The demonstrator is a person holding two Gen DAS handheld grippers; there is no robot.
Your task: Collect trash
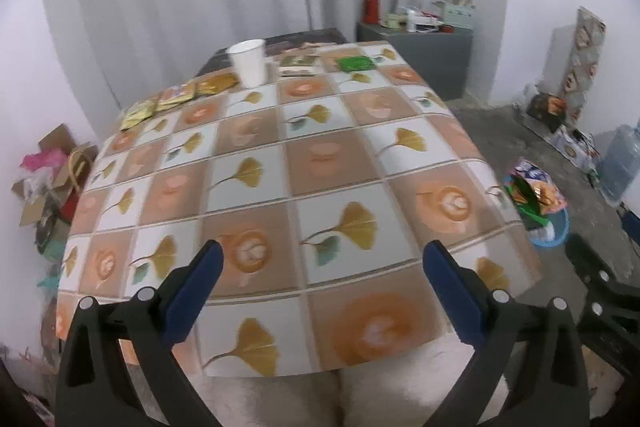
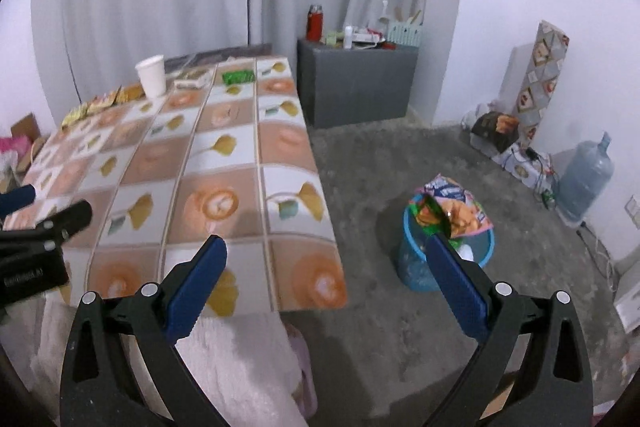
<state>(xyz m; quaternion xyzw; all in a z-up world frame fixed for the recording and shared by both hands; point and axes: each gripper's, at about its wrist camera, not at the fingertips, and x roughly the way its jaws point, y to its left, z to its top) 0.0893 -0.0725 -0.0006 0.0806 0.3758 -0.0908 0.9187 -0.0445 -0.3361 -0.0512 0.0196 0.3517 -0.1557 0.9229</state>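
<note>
My left gripper (image 1: pixel 322 251) hangs open over the near part of the patterned table (image 1: pixel 280 167), with nothing between its blue pads. My right gripper (image 2: pixel 324 247) is open too, over the table's near right corner and the floor. At the table's far end stand a white paper cup (image 1: pixel 248 62), several yellow snack wrappers (image 1: pixel 176 98), a green packet (image 1: pixel 355 62) and a small flat pack (image 1: pixel 297 65). On the floor to the right, a blue bin (image 2: pixel 446 255) is stuffed with colourful wrappers (image 2: pixel 452 209). The left gripper's body (image 2: pixel 40 239) shows at the right wrist view's left edge.
A grey cabinet (image 2: pixel 356 83) with bottles and clutter stands behind the table. A water jug (image 2: pixel 586 179), boxes and cables line the right wall. Cardboard boxes (image 1: pixel 52 183) and bags lie left of the table. A white fluffy cloth (image 2: pixel 240 359) lies below the table's near edge.
</note>
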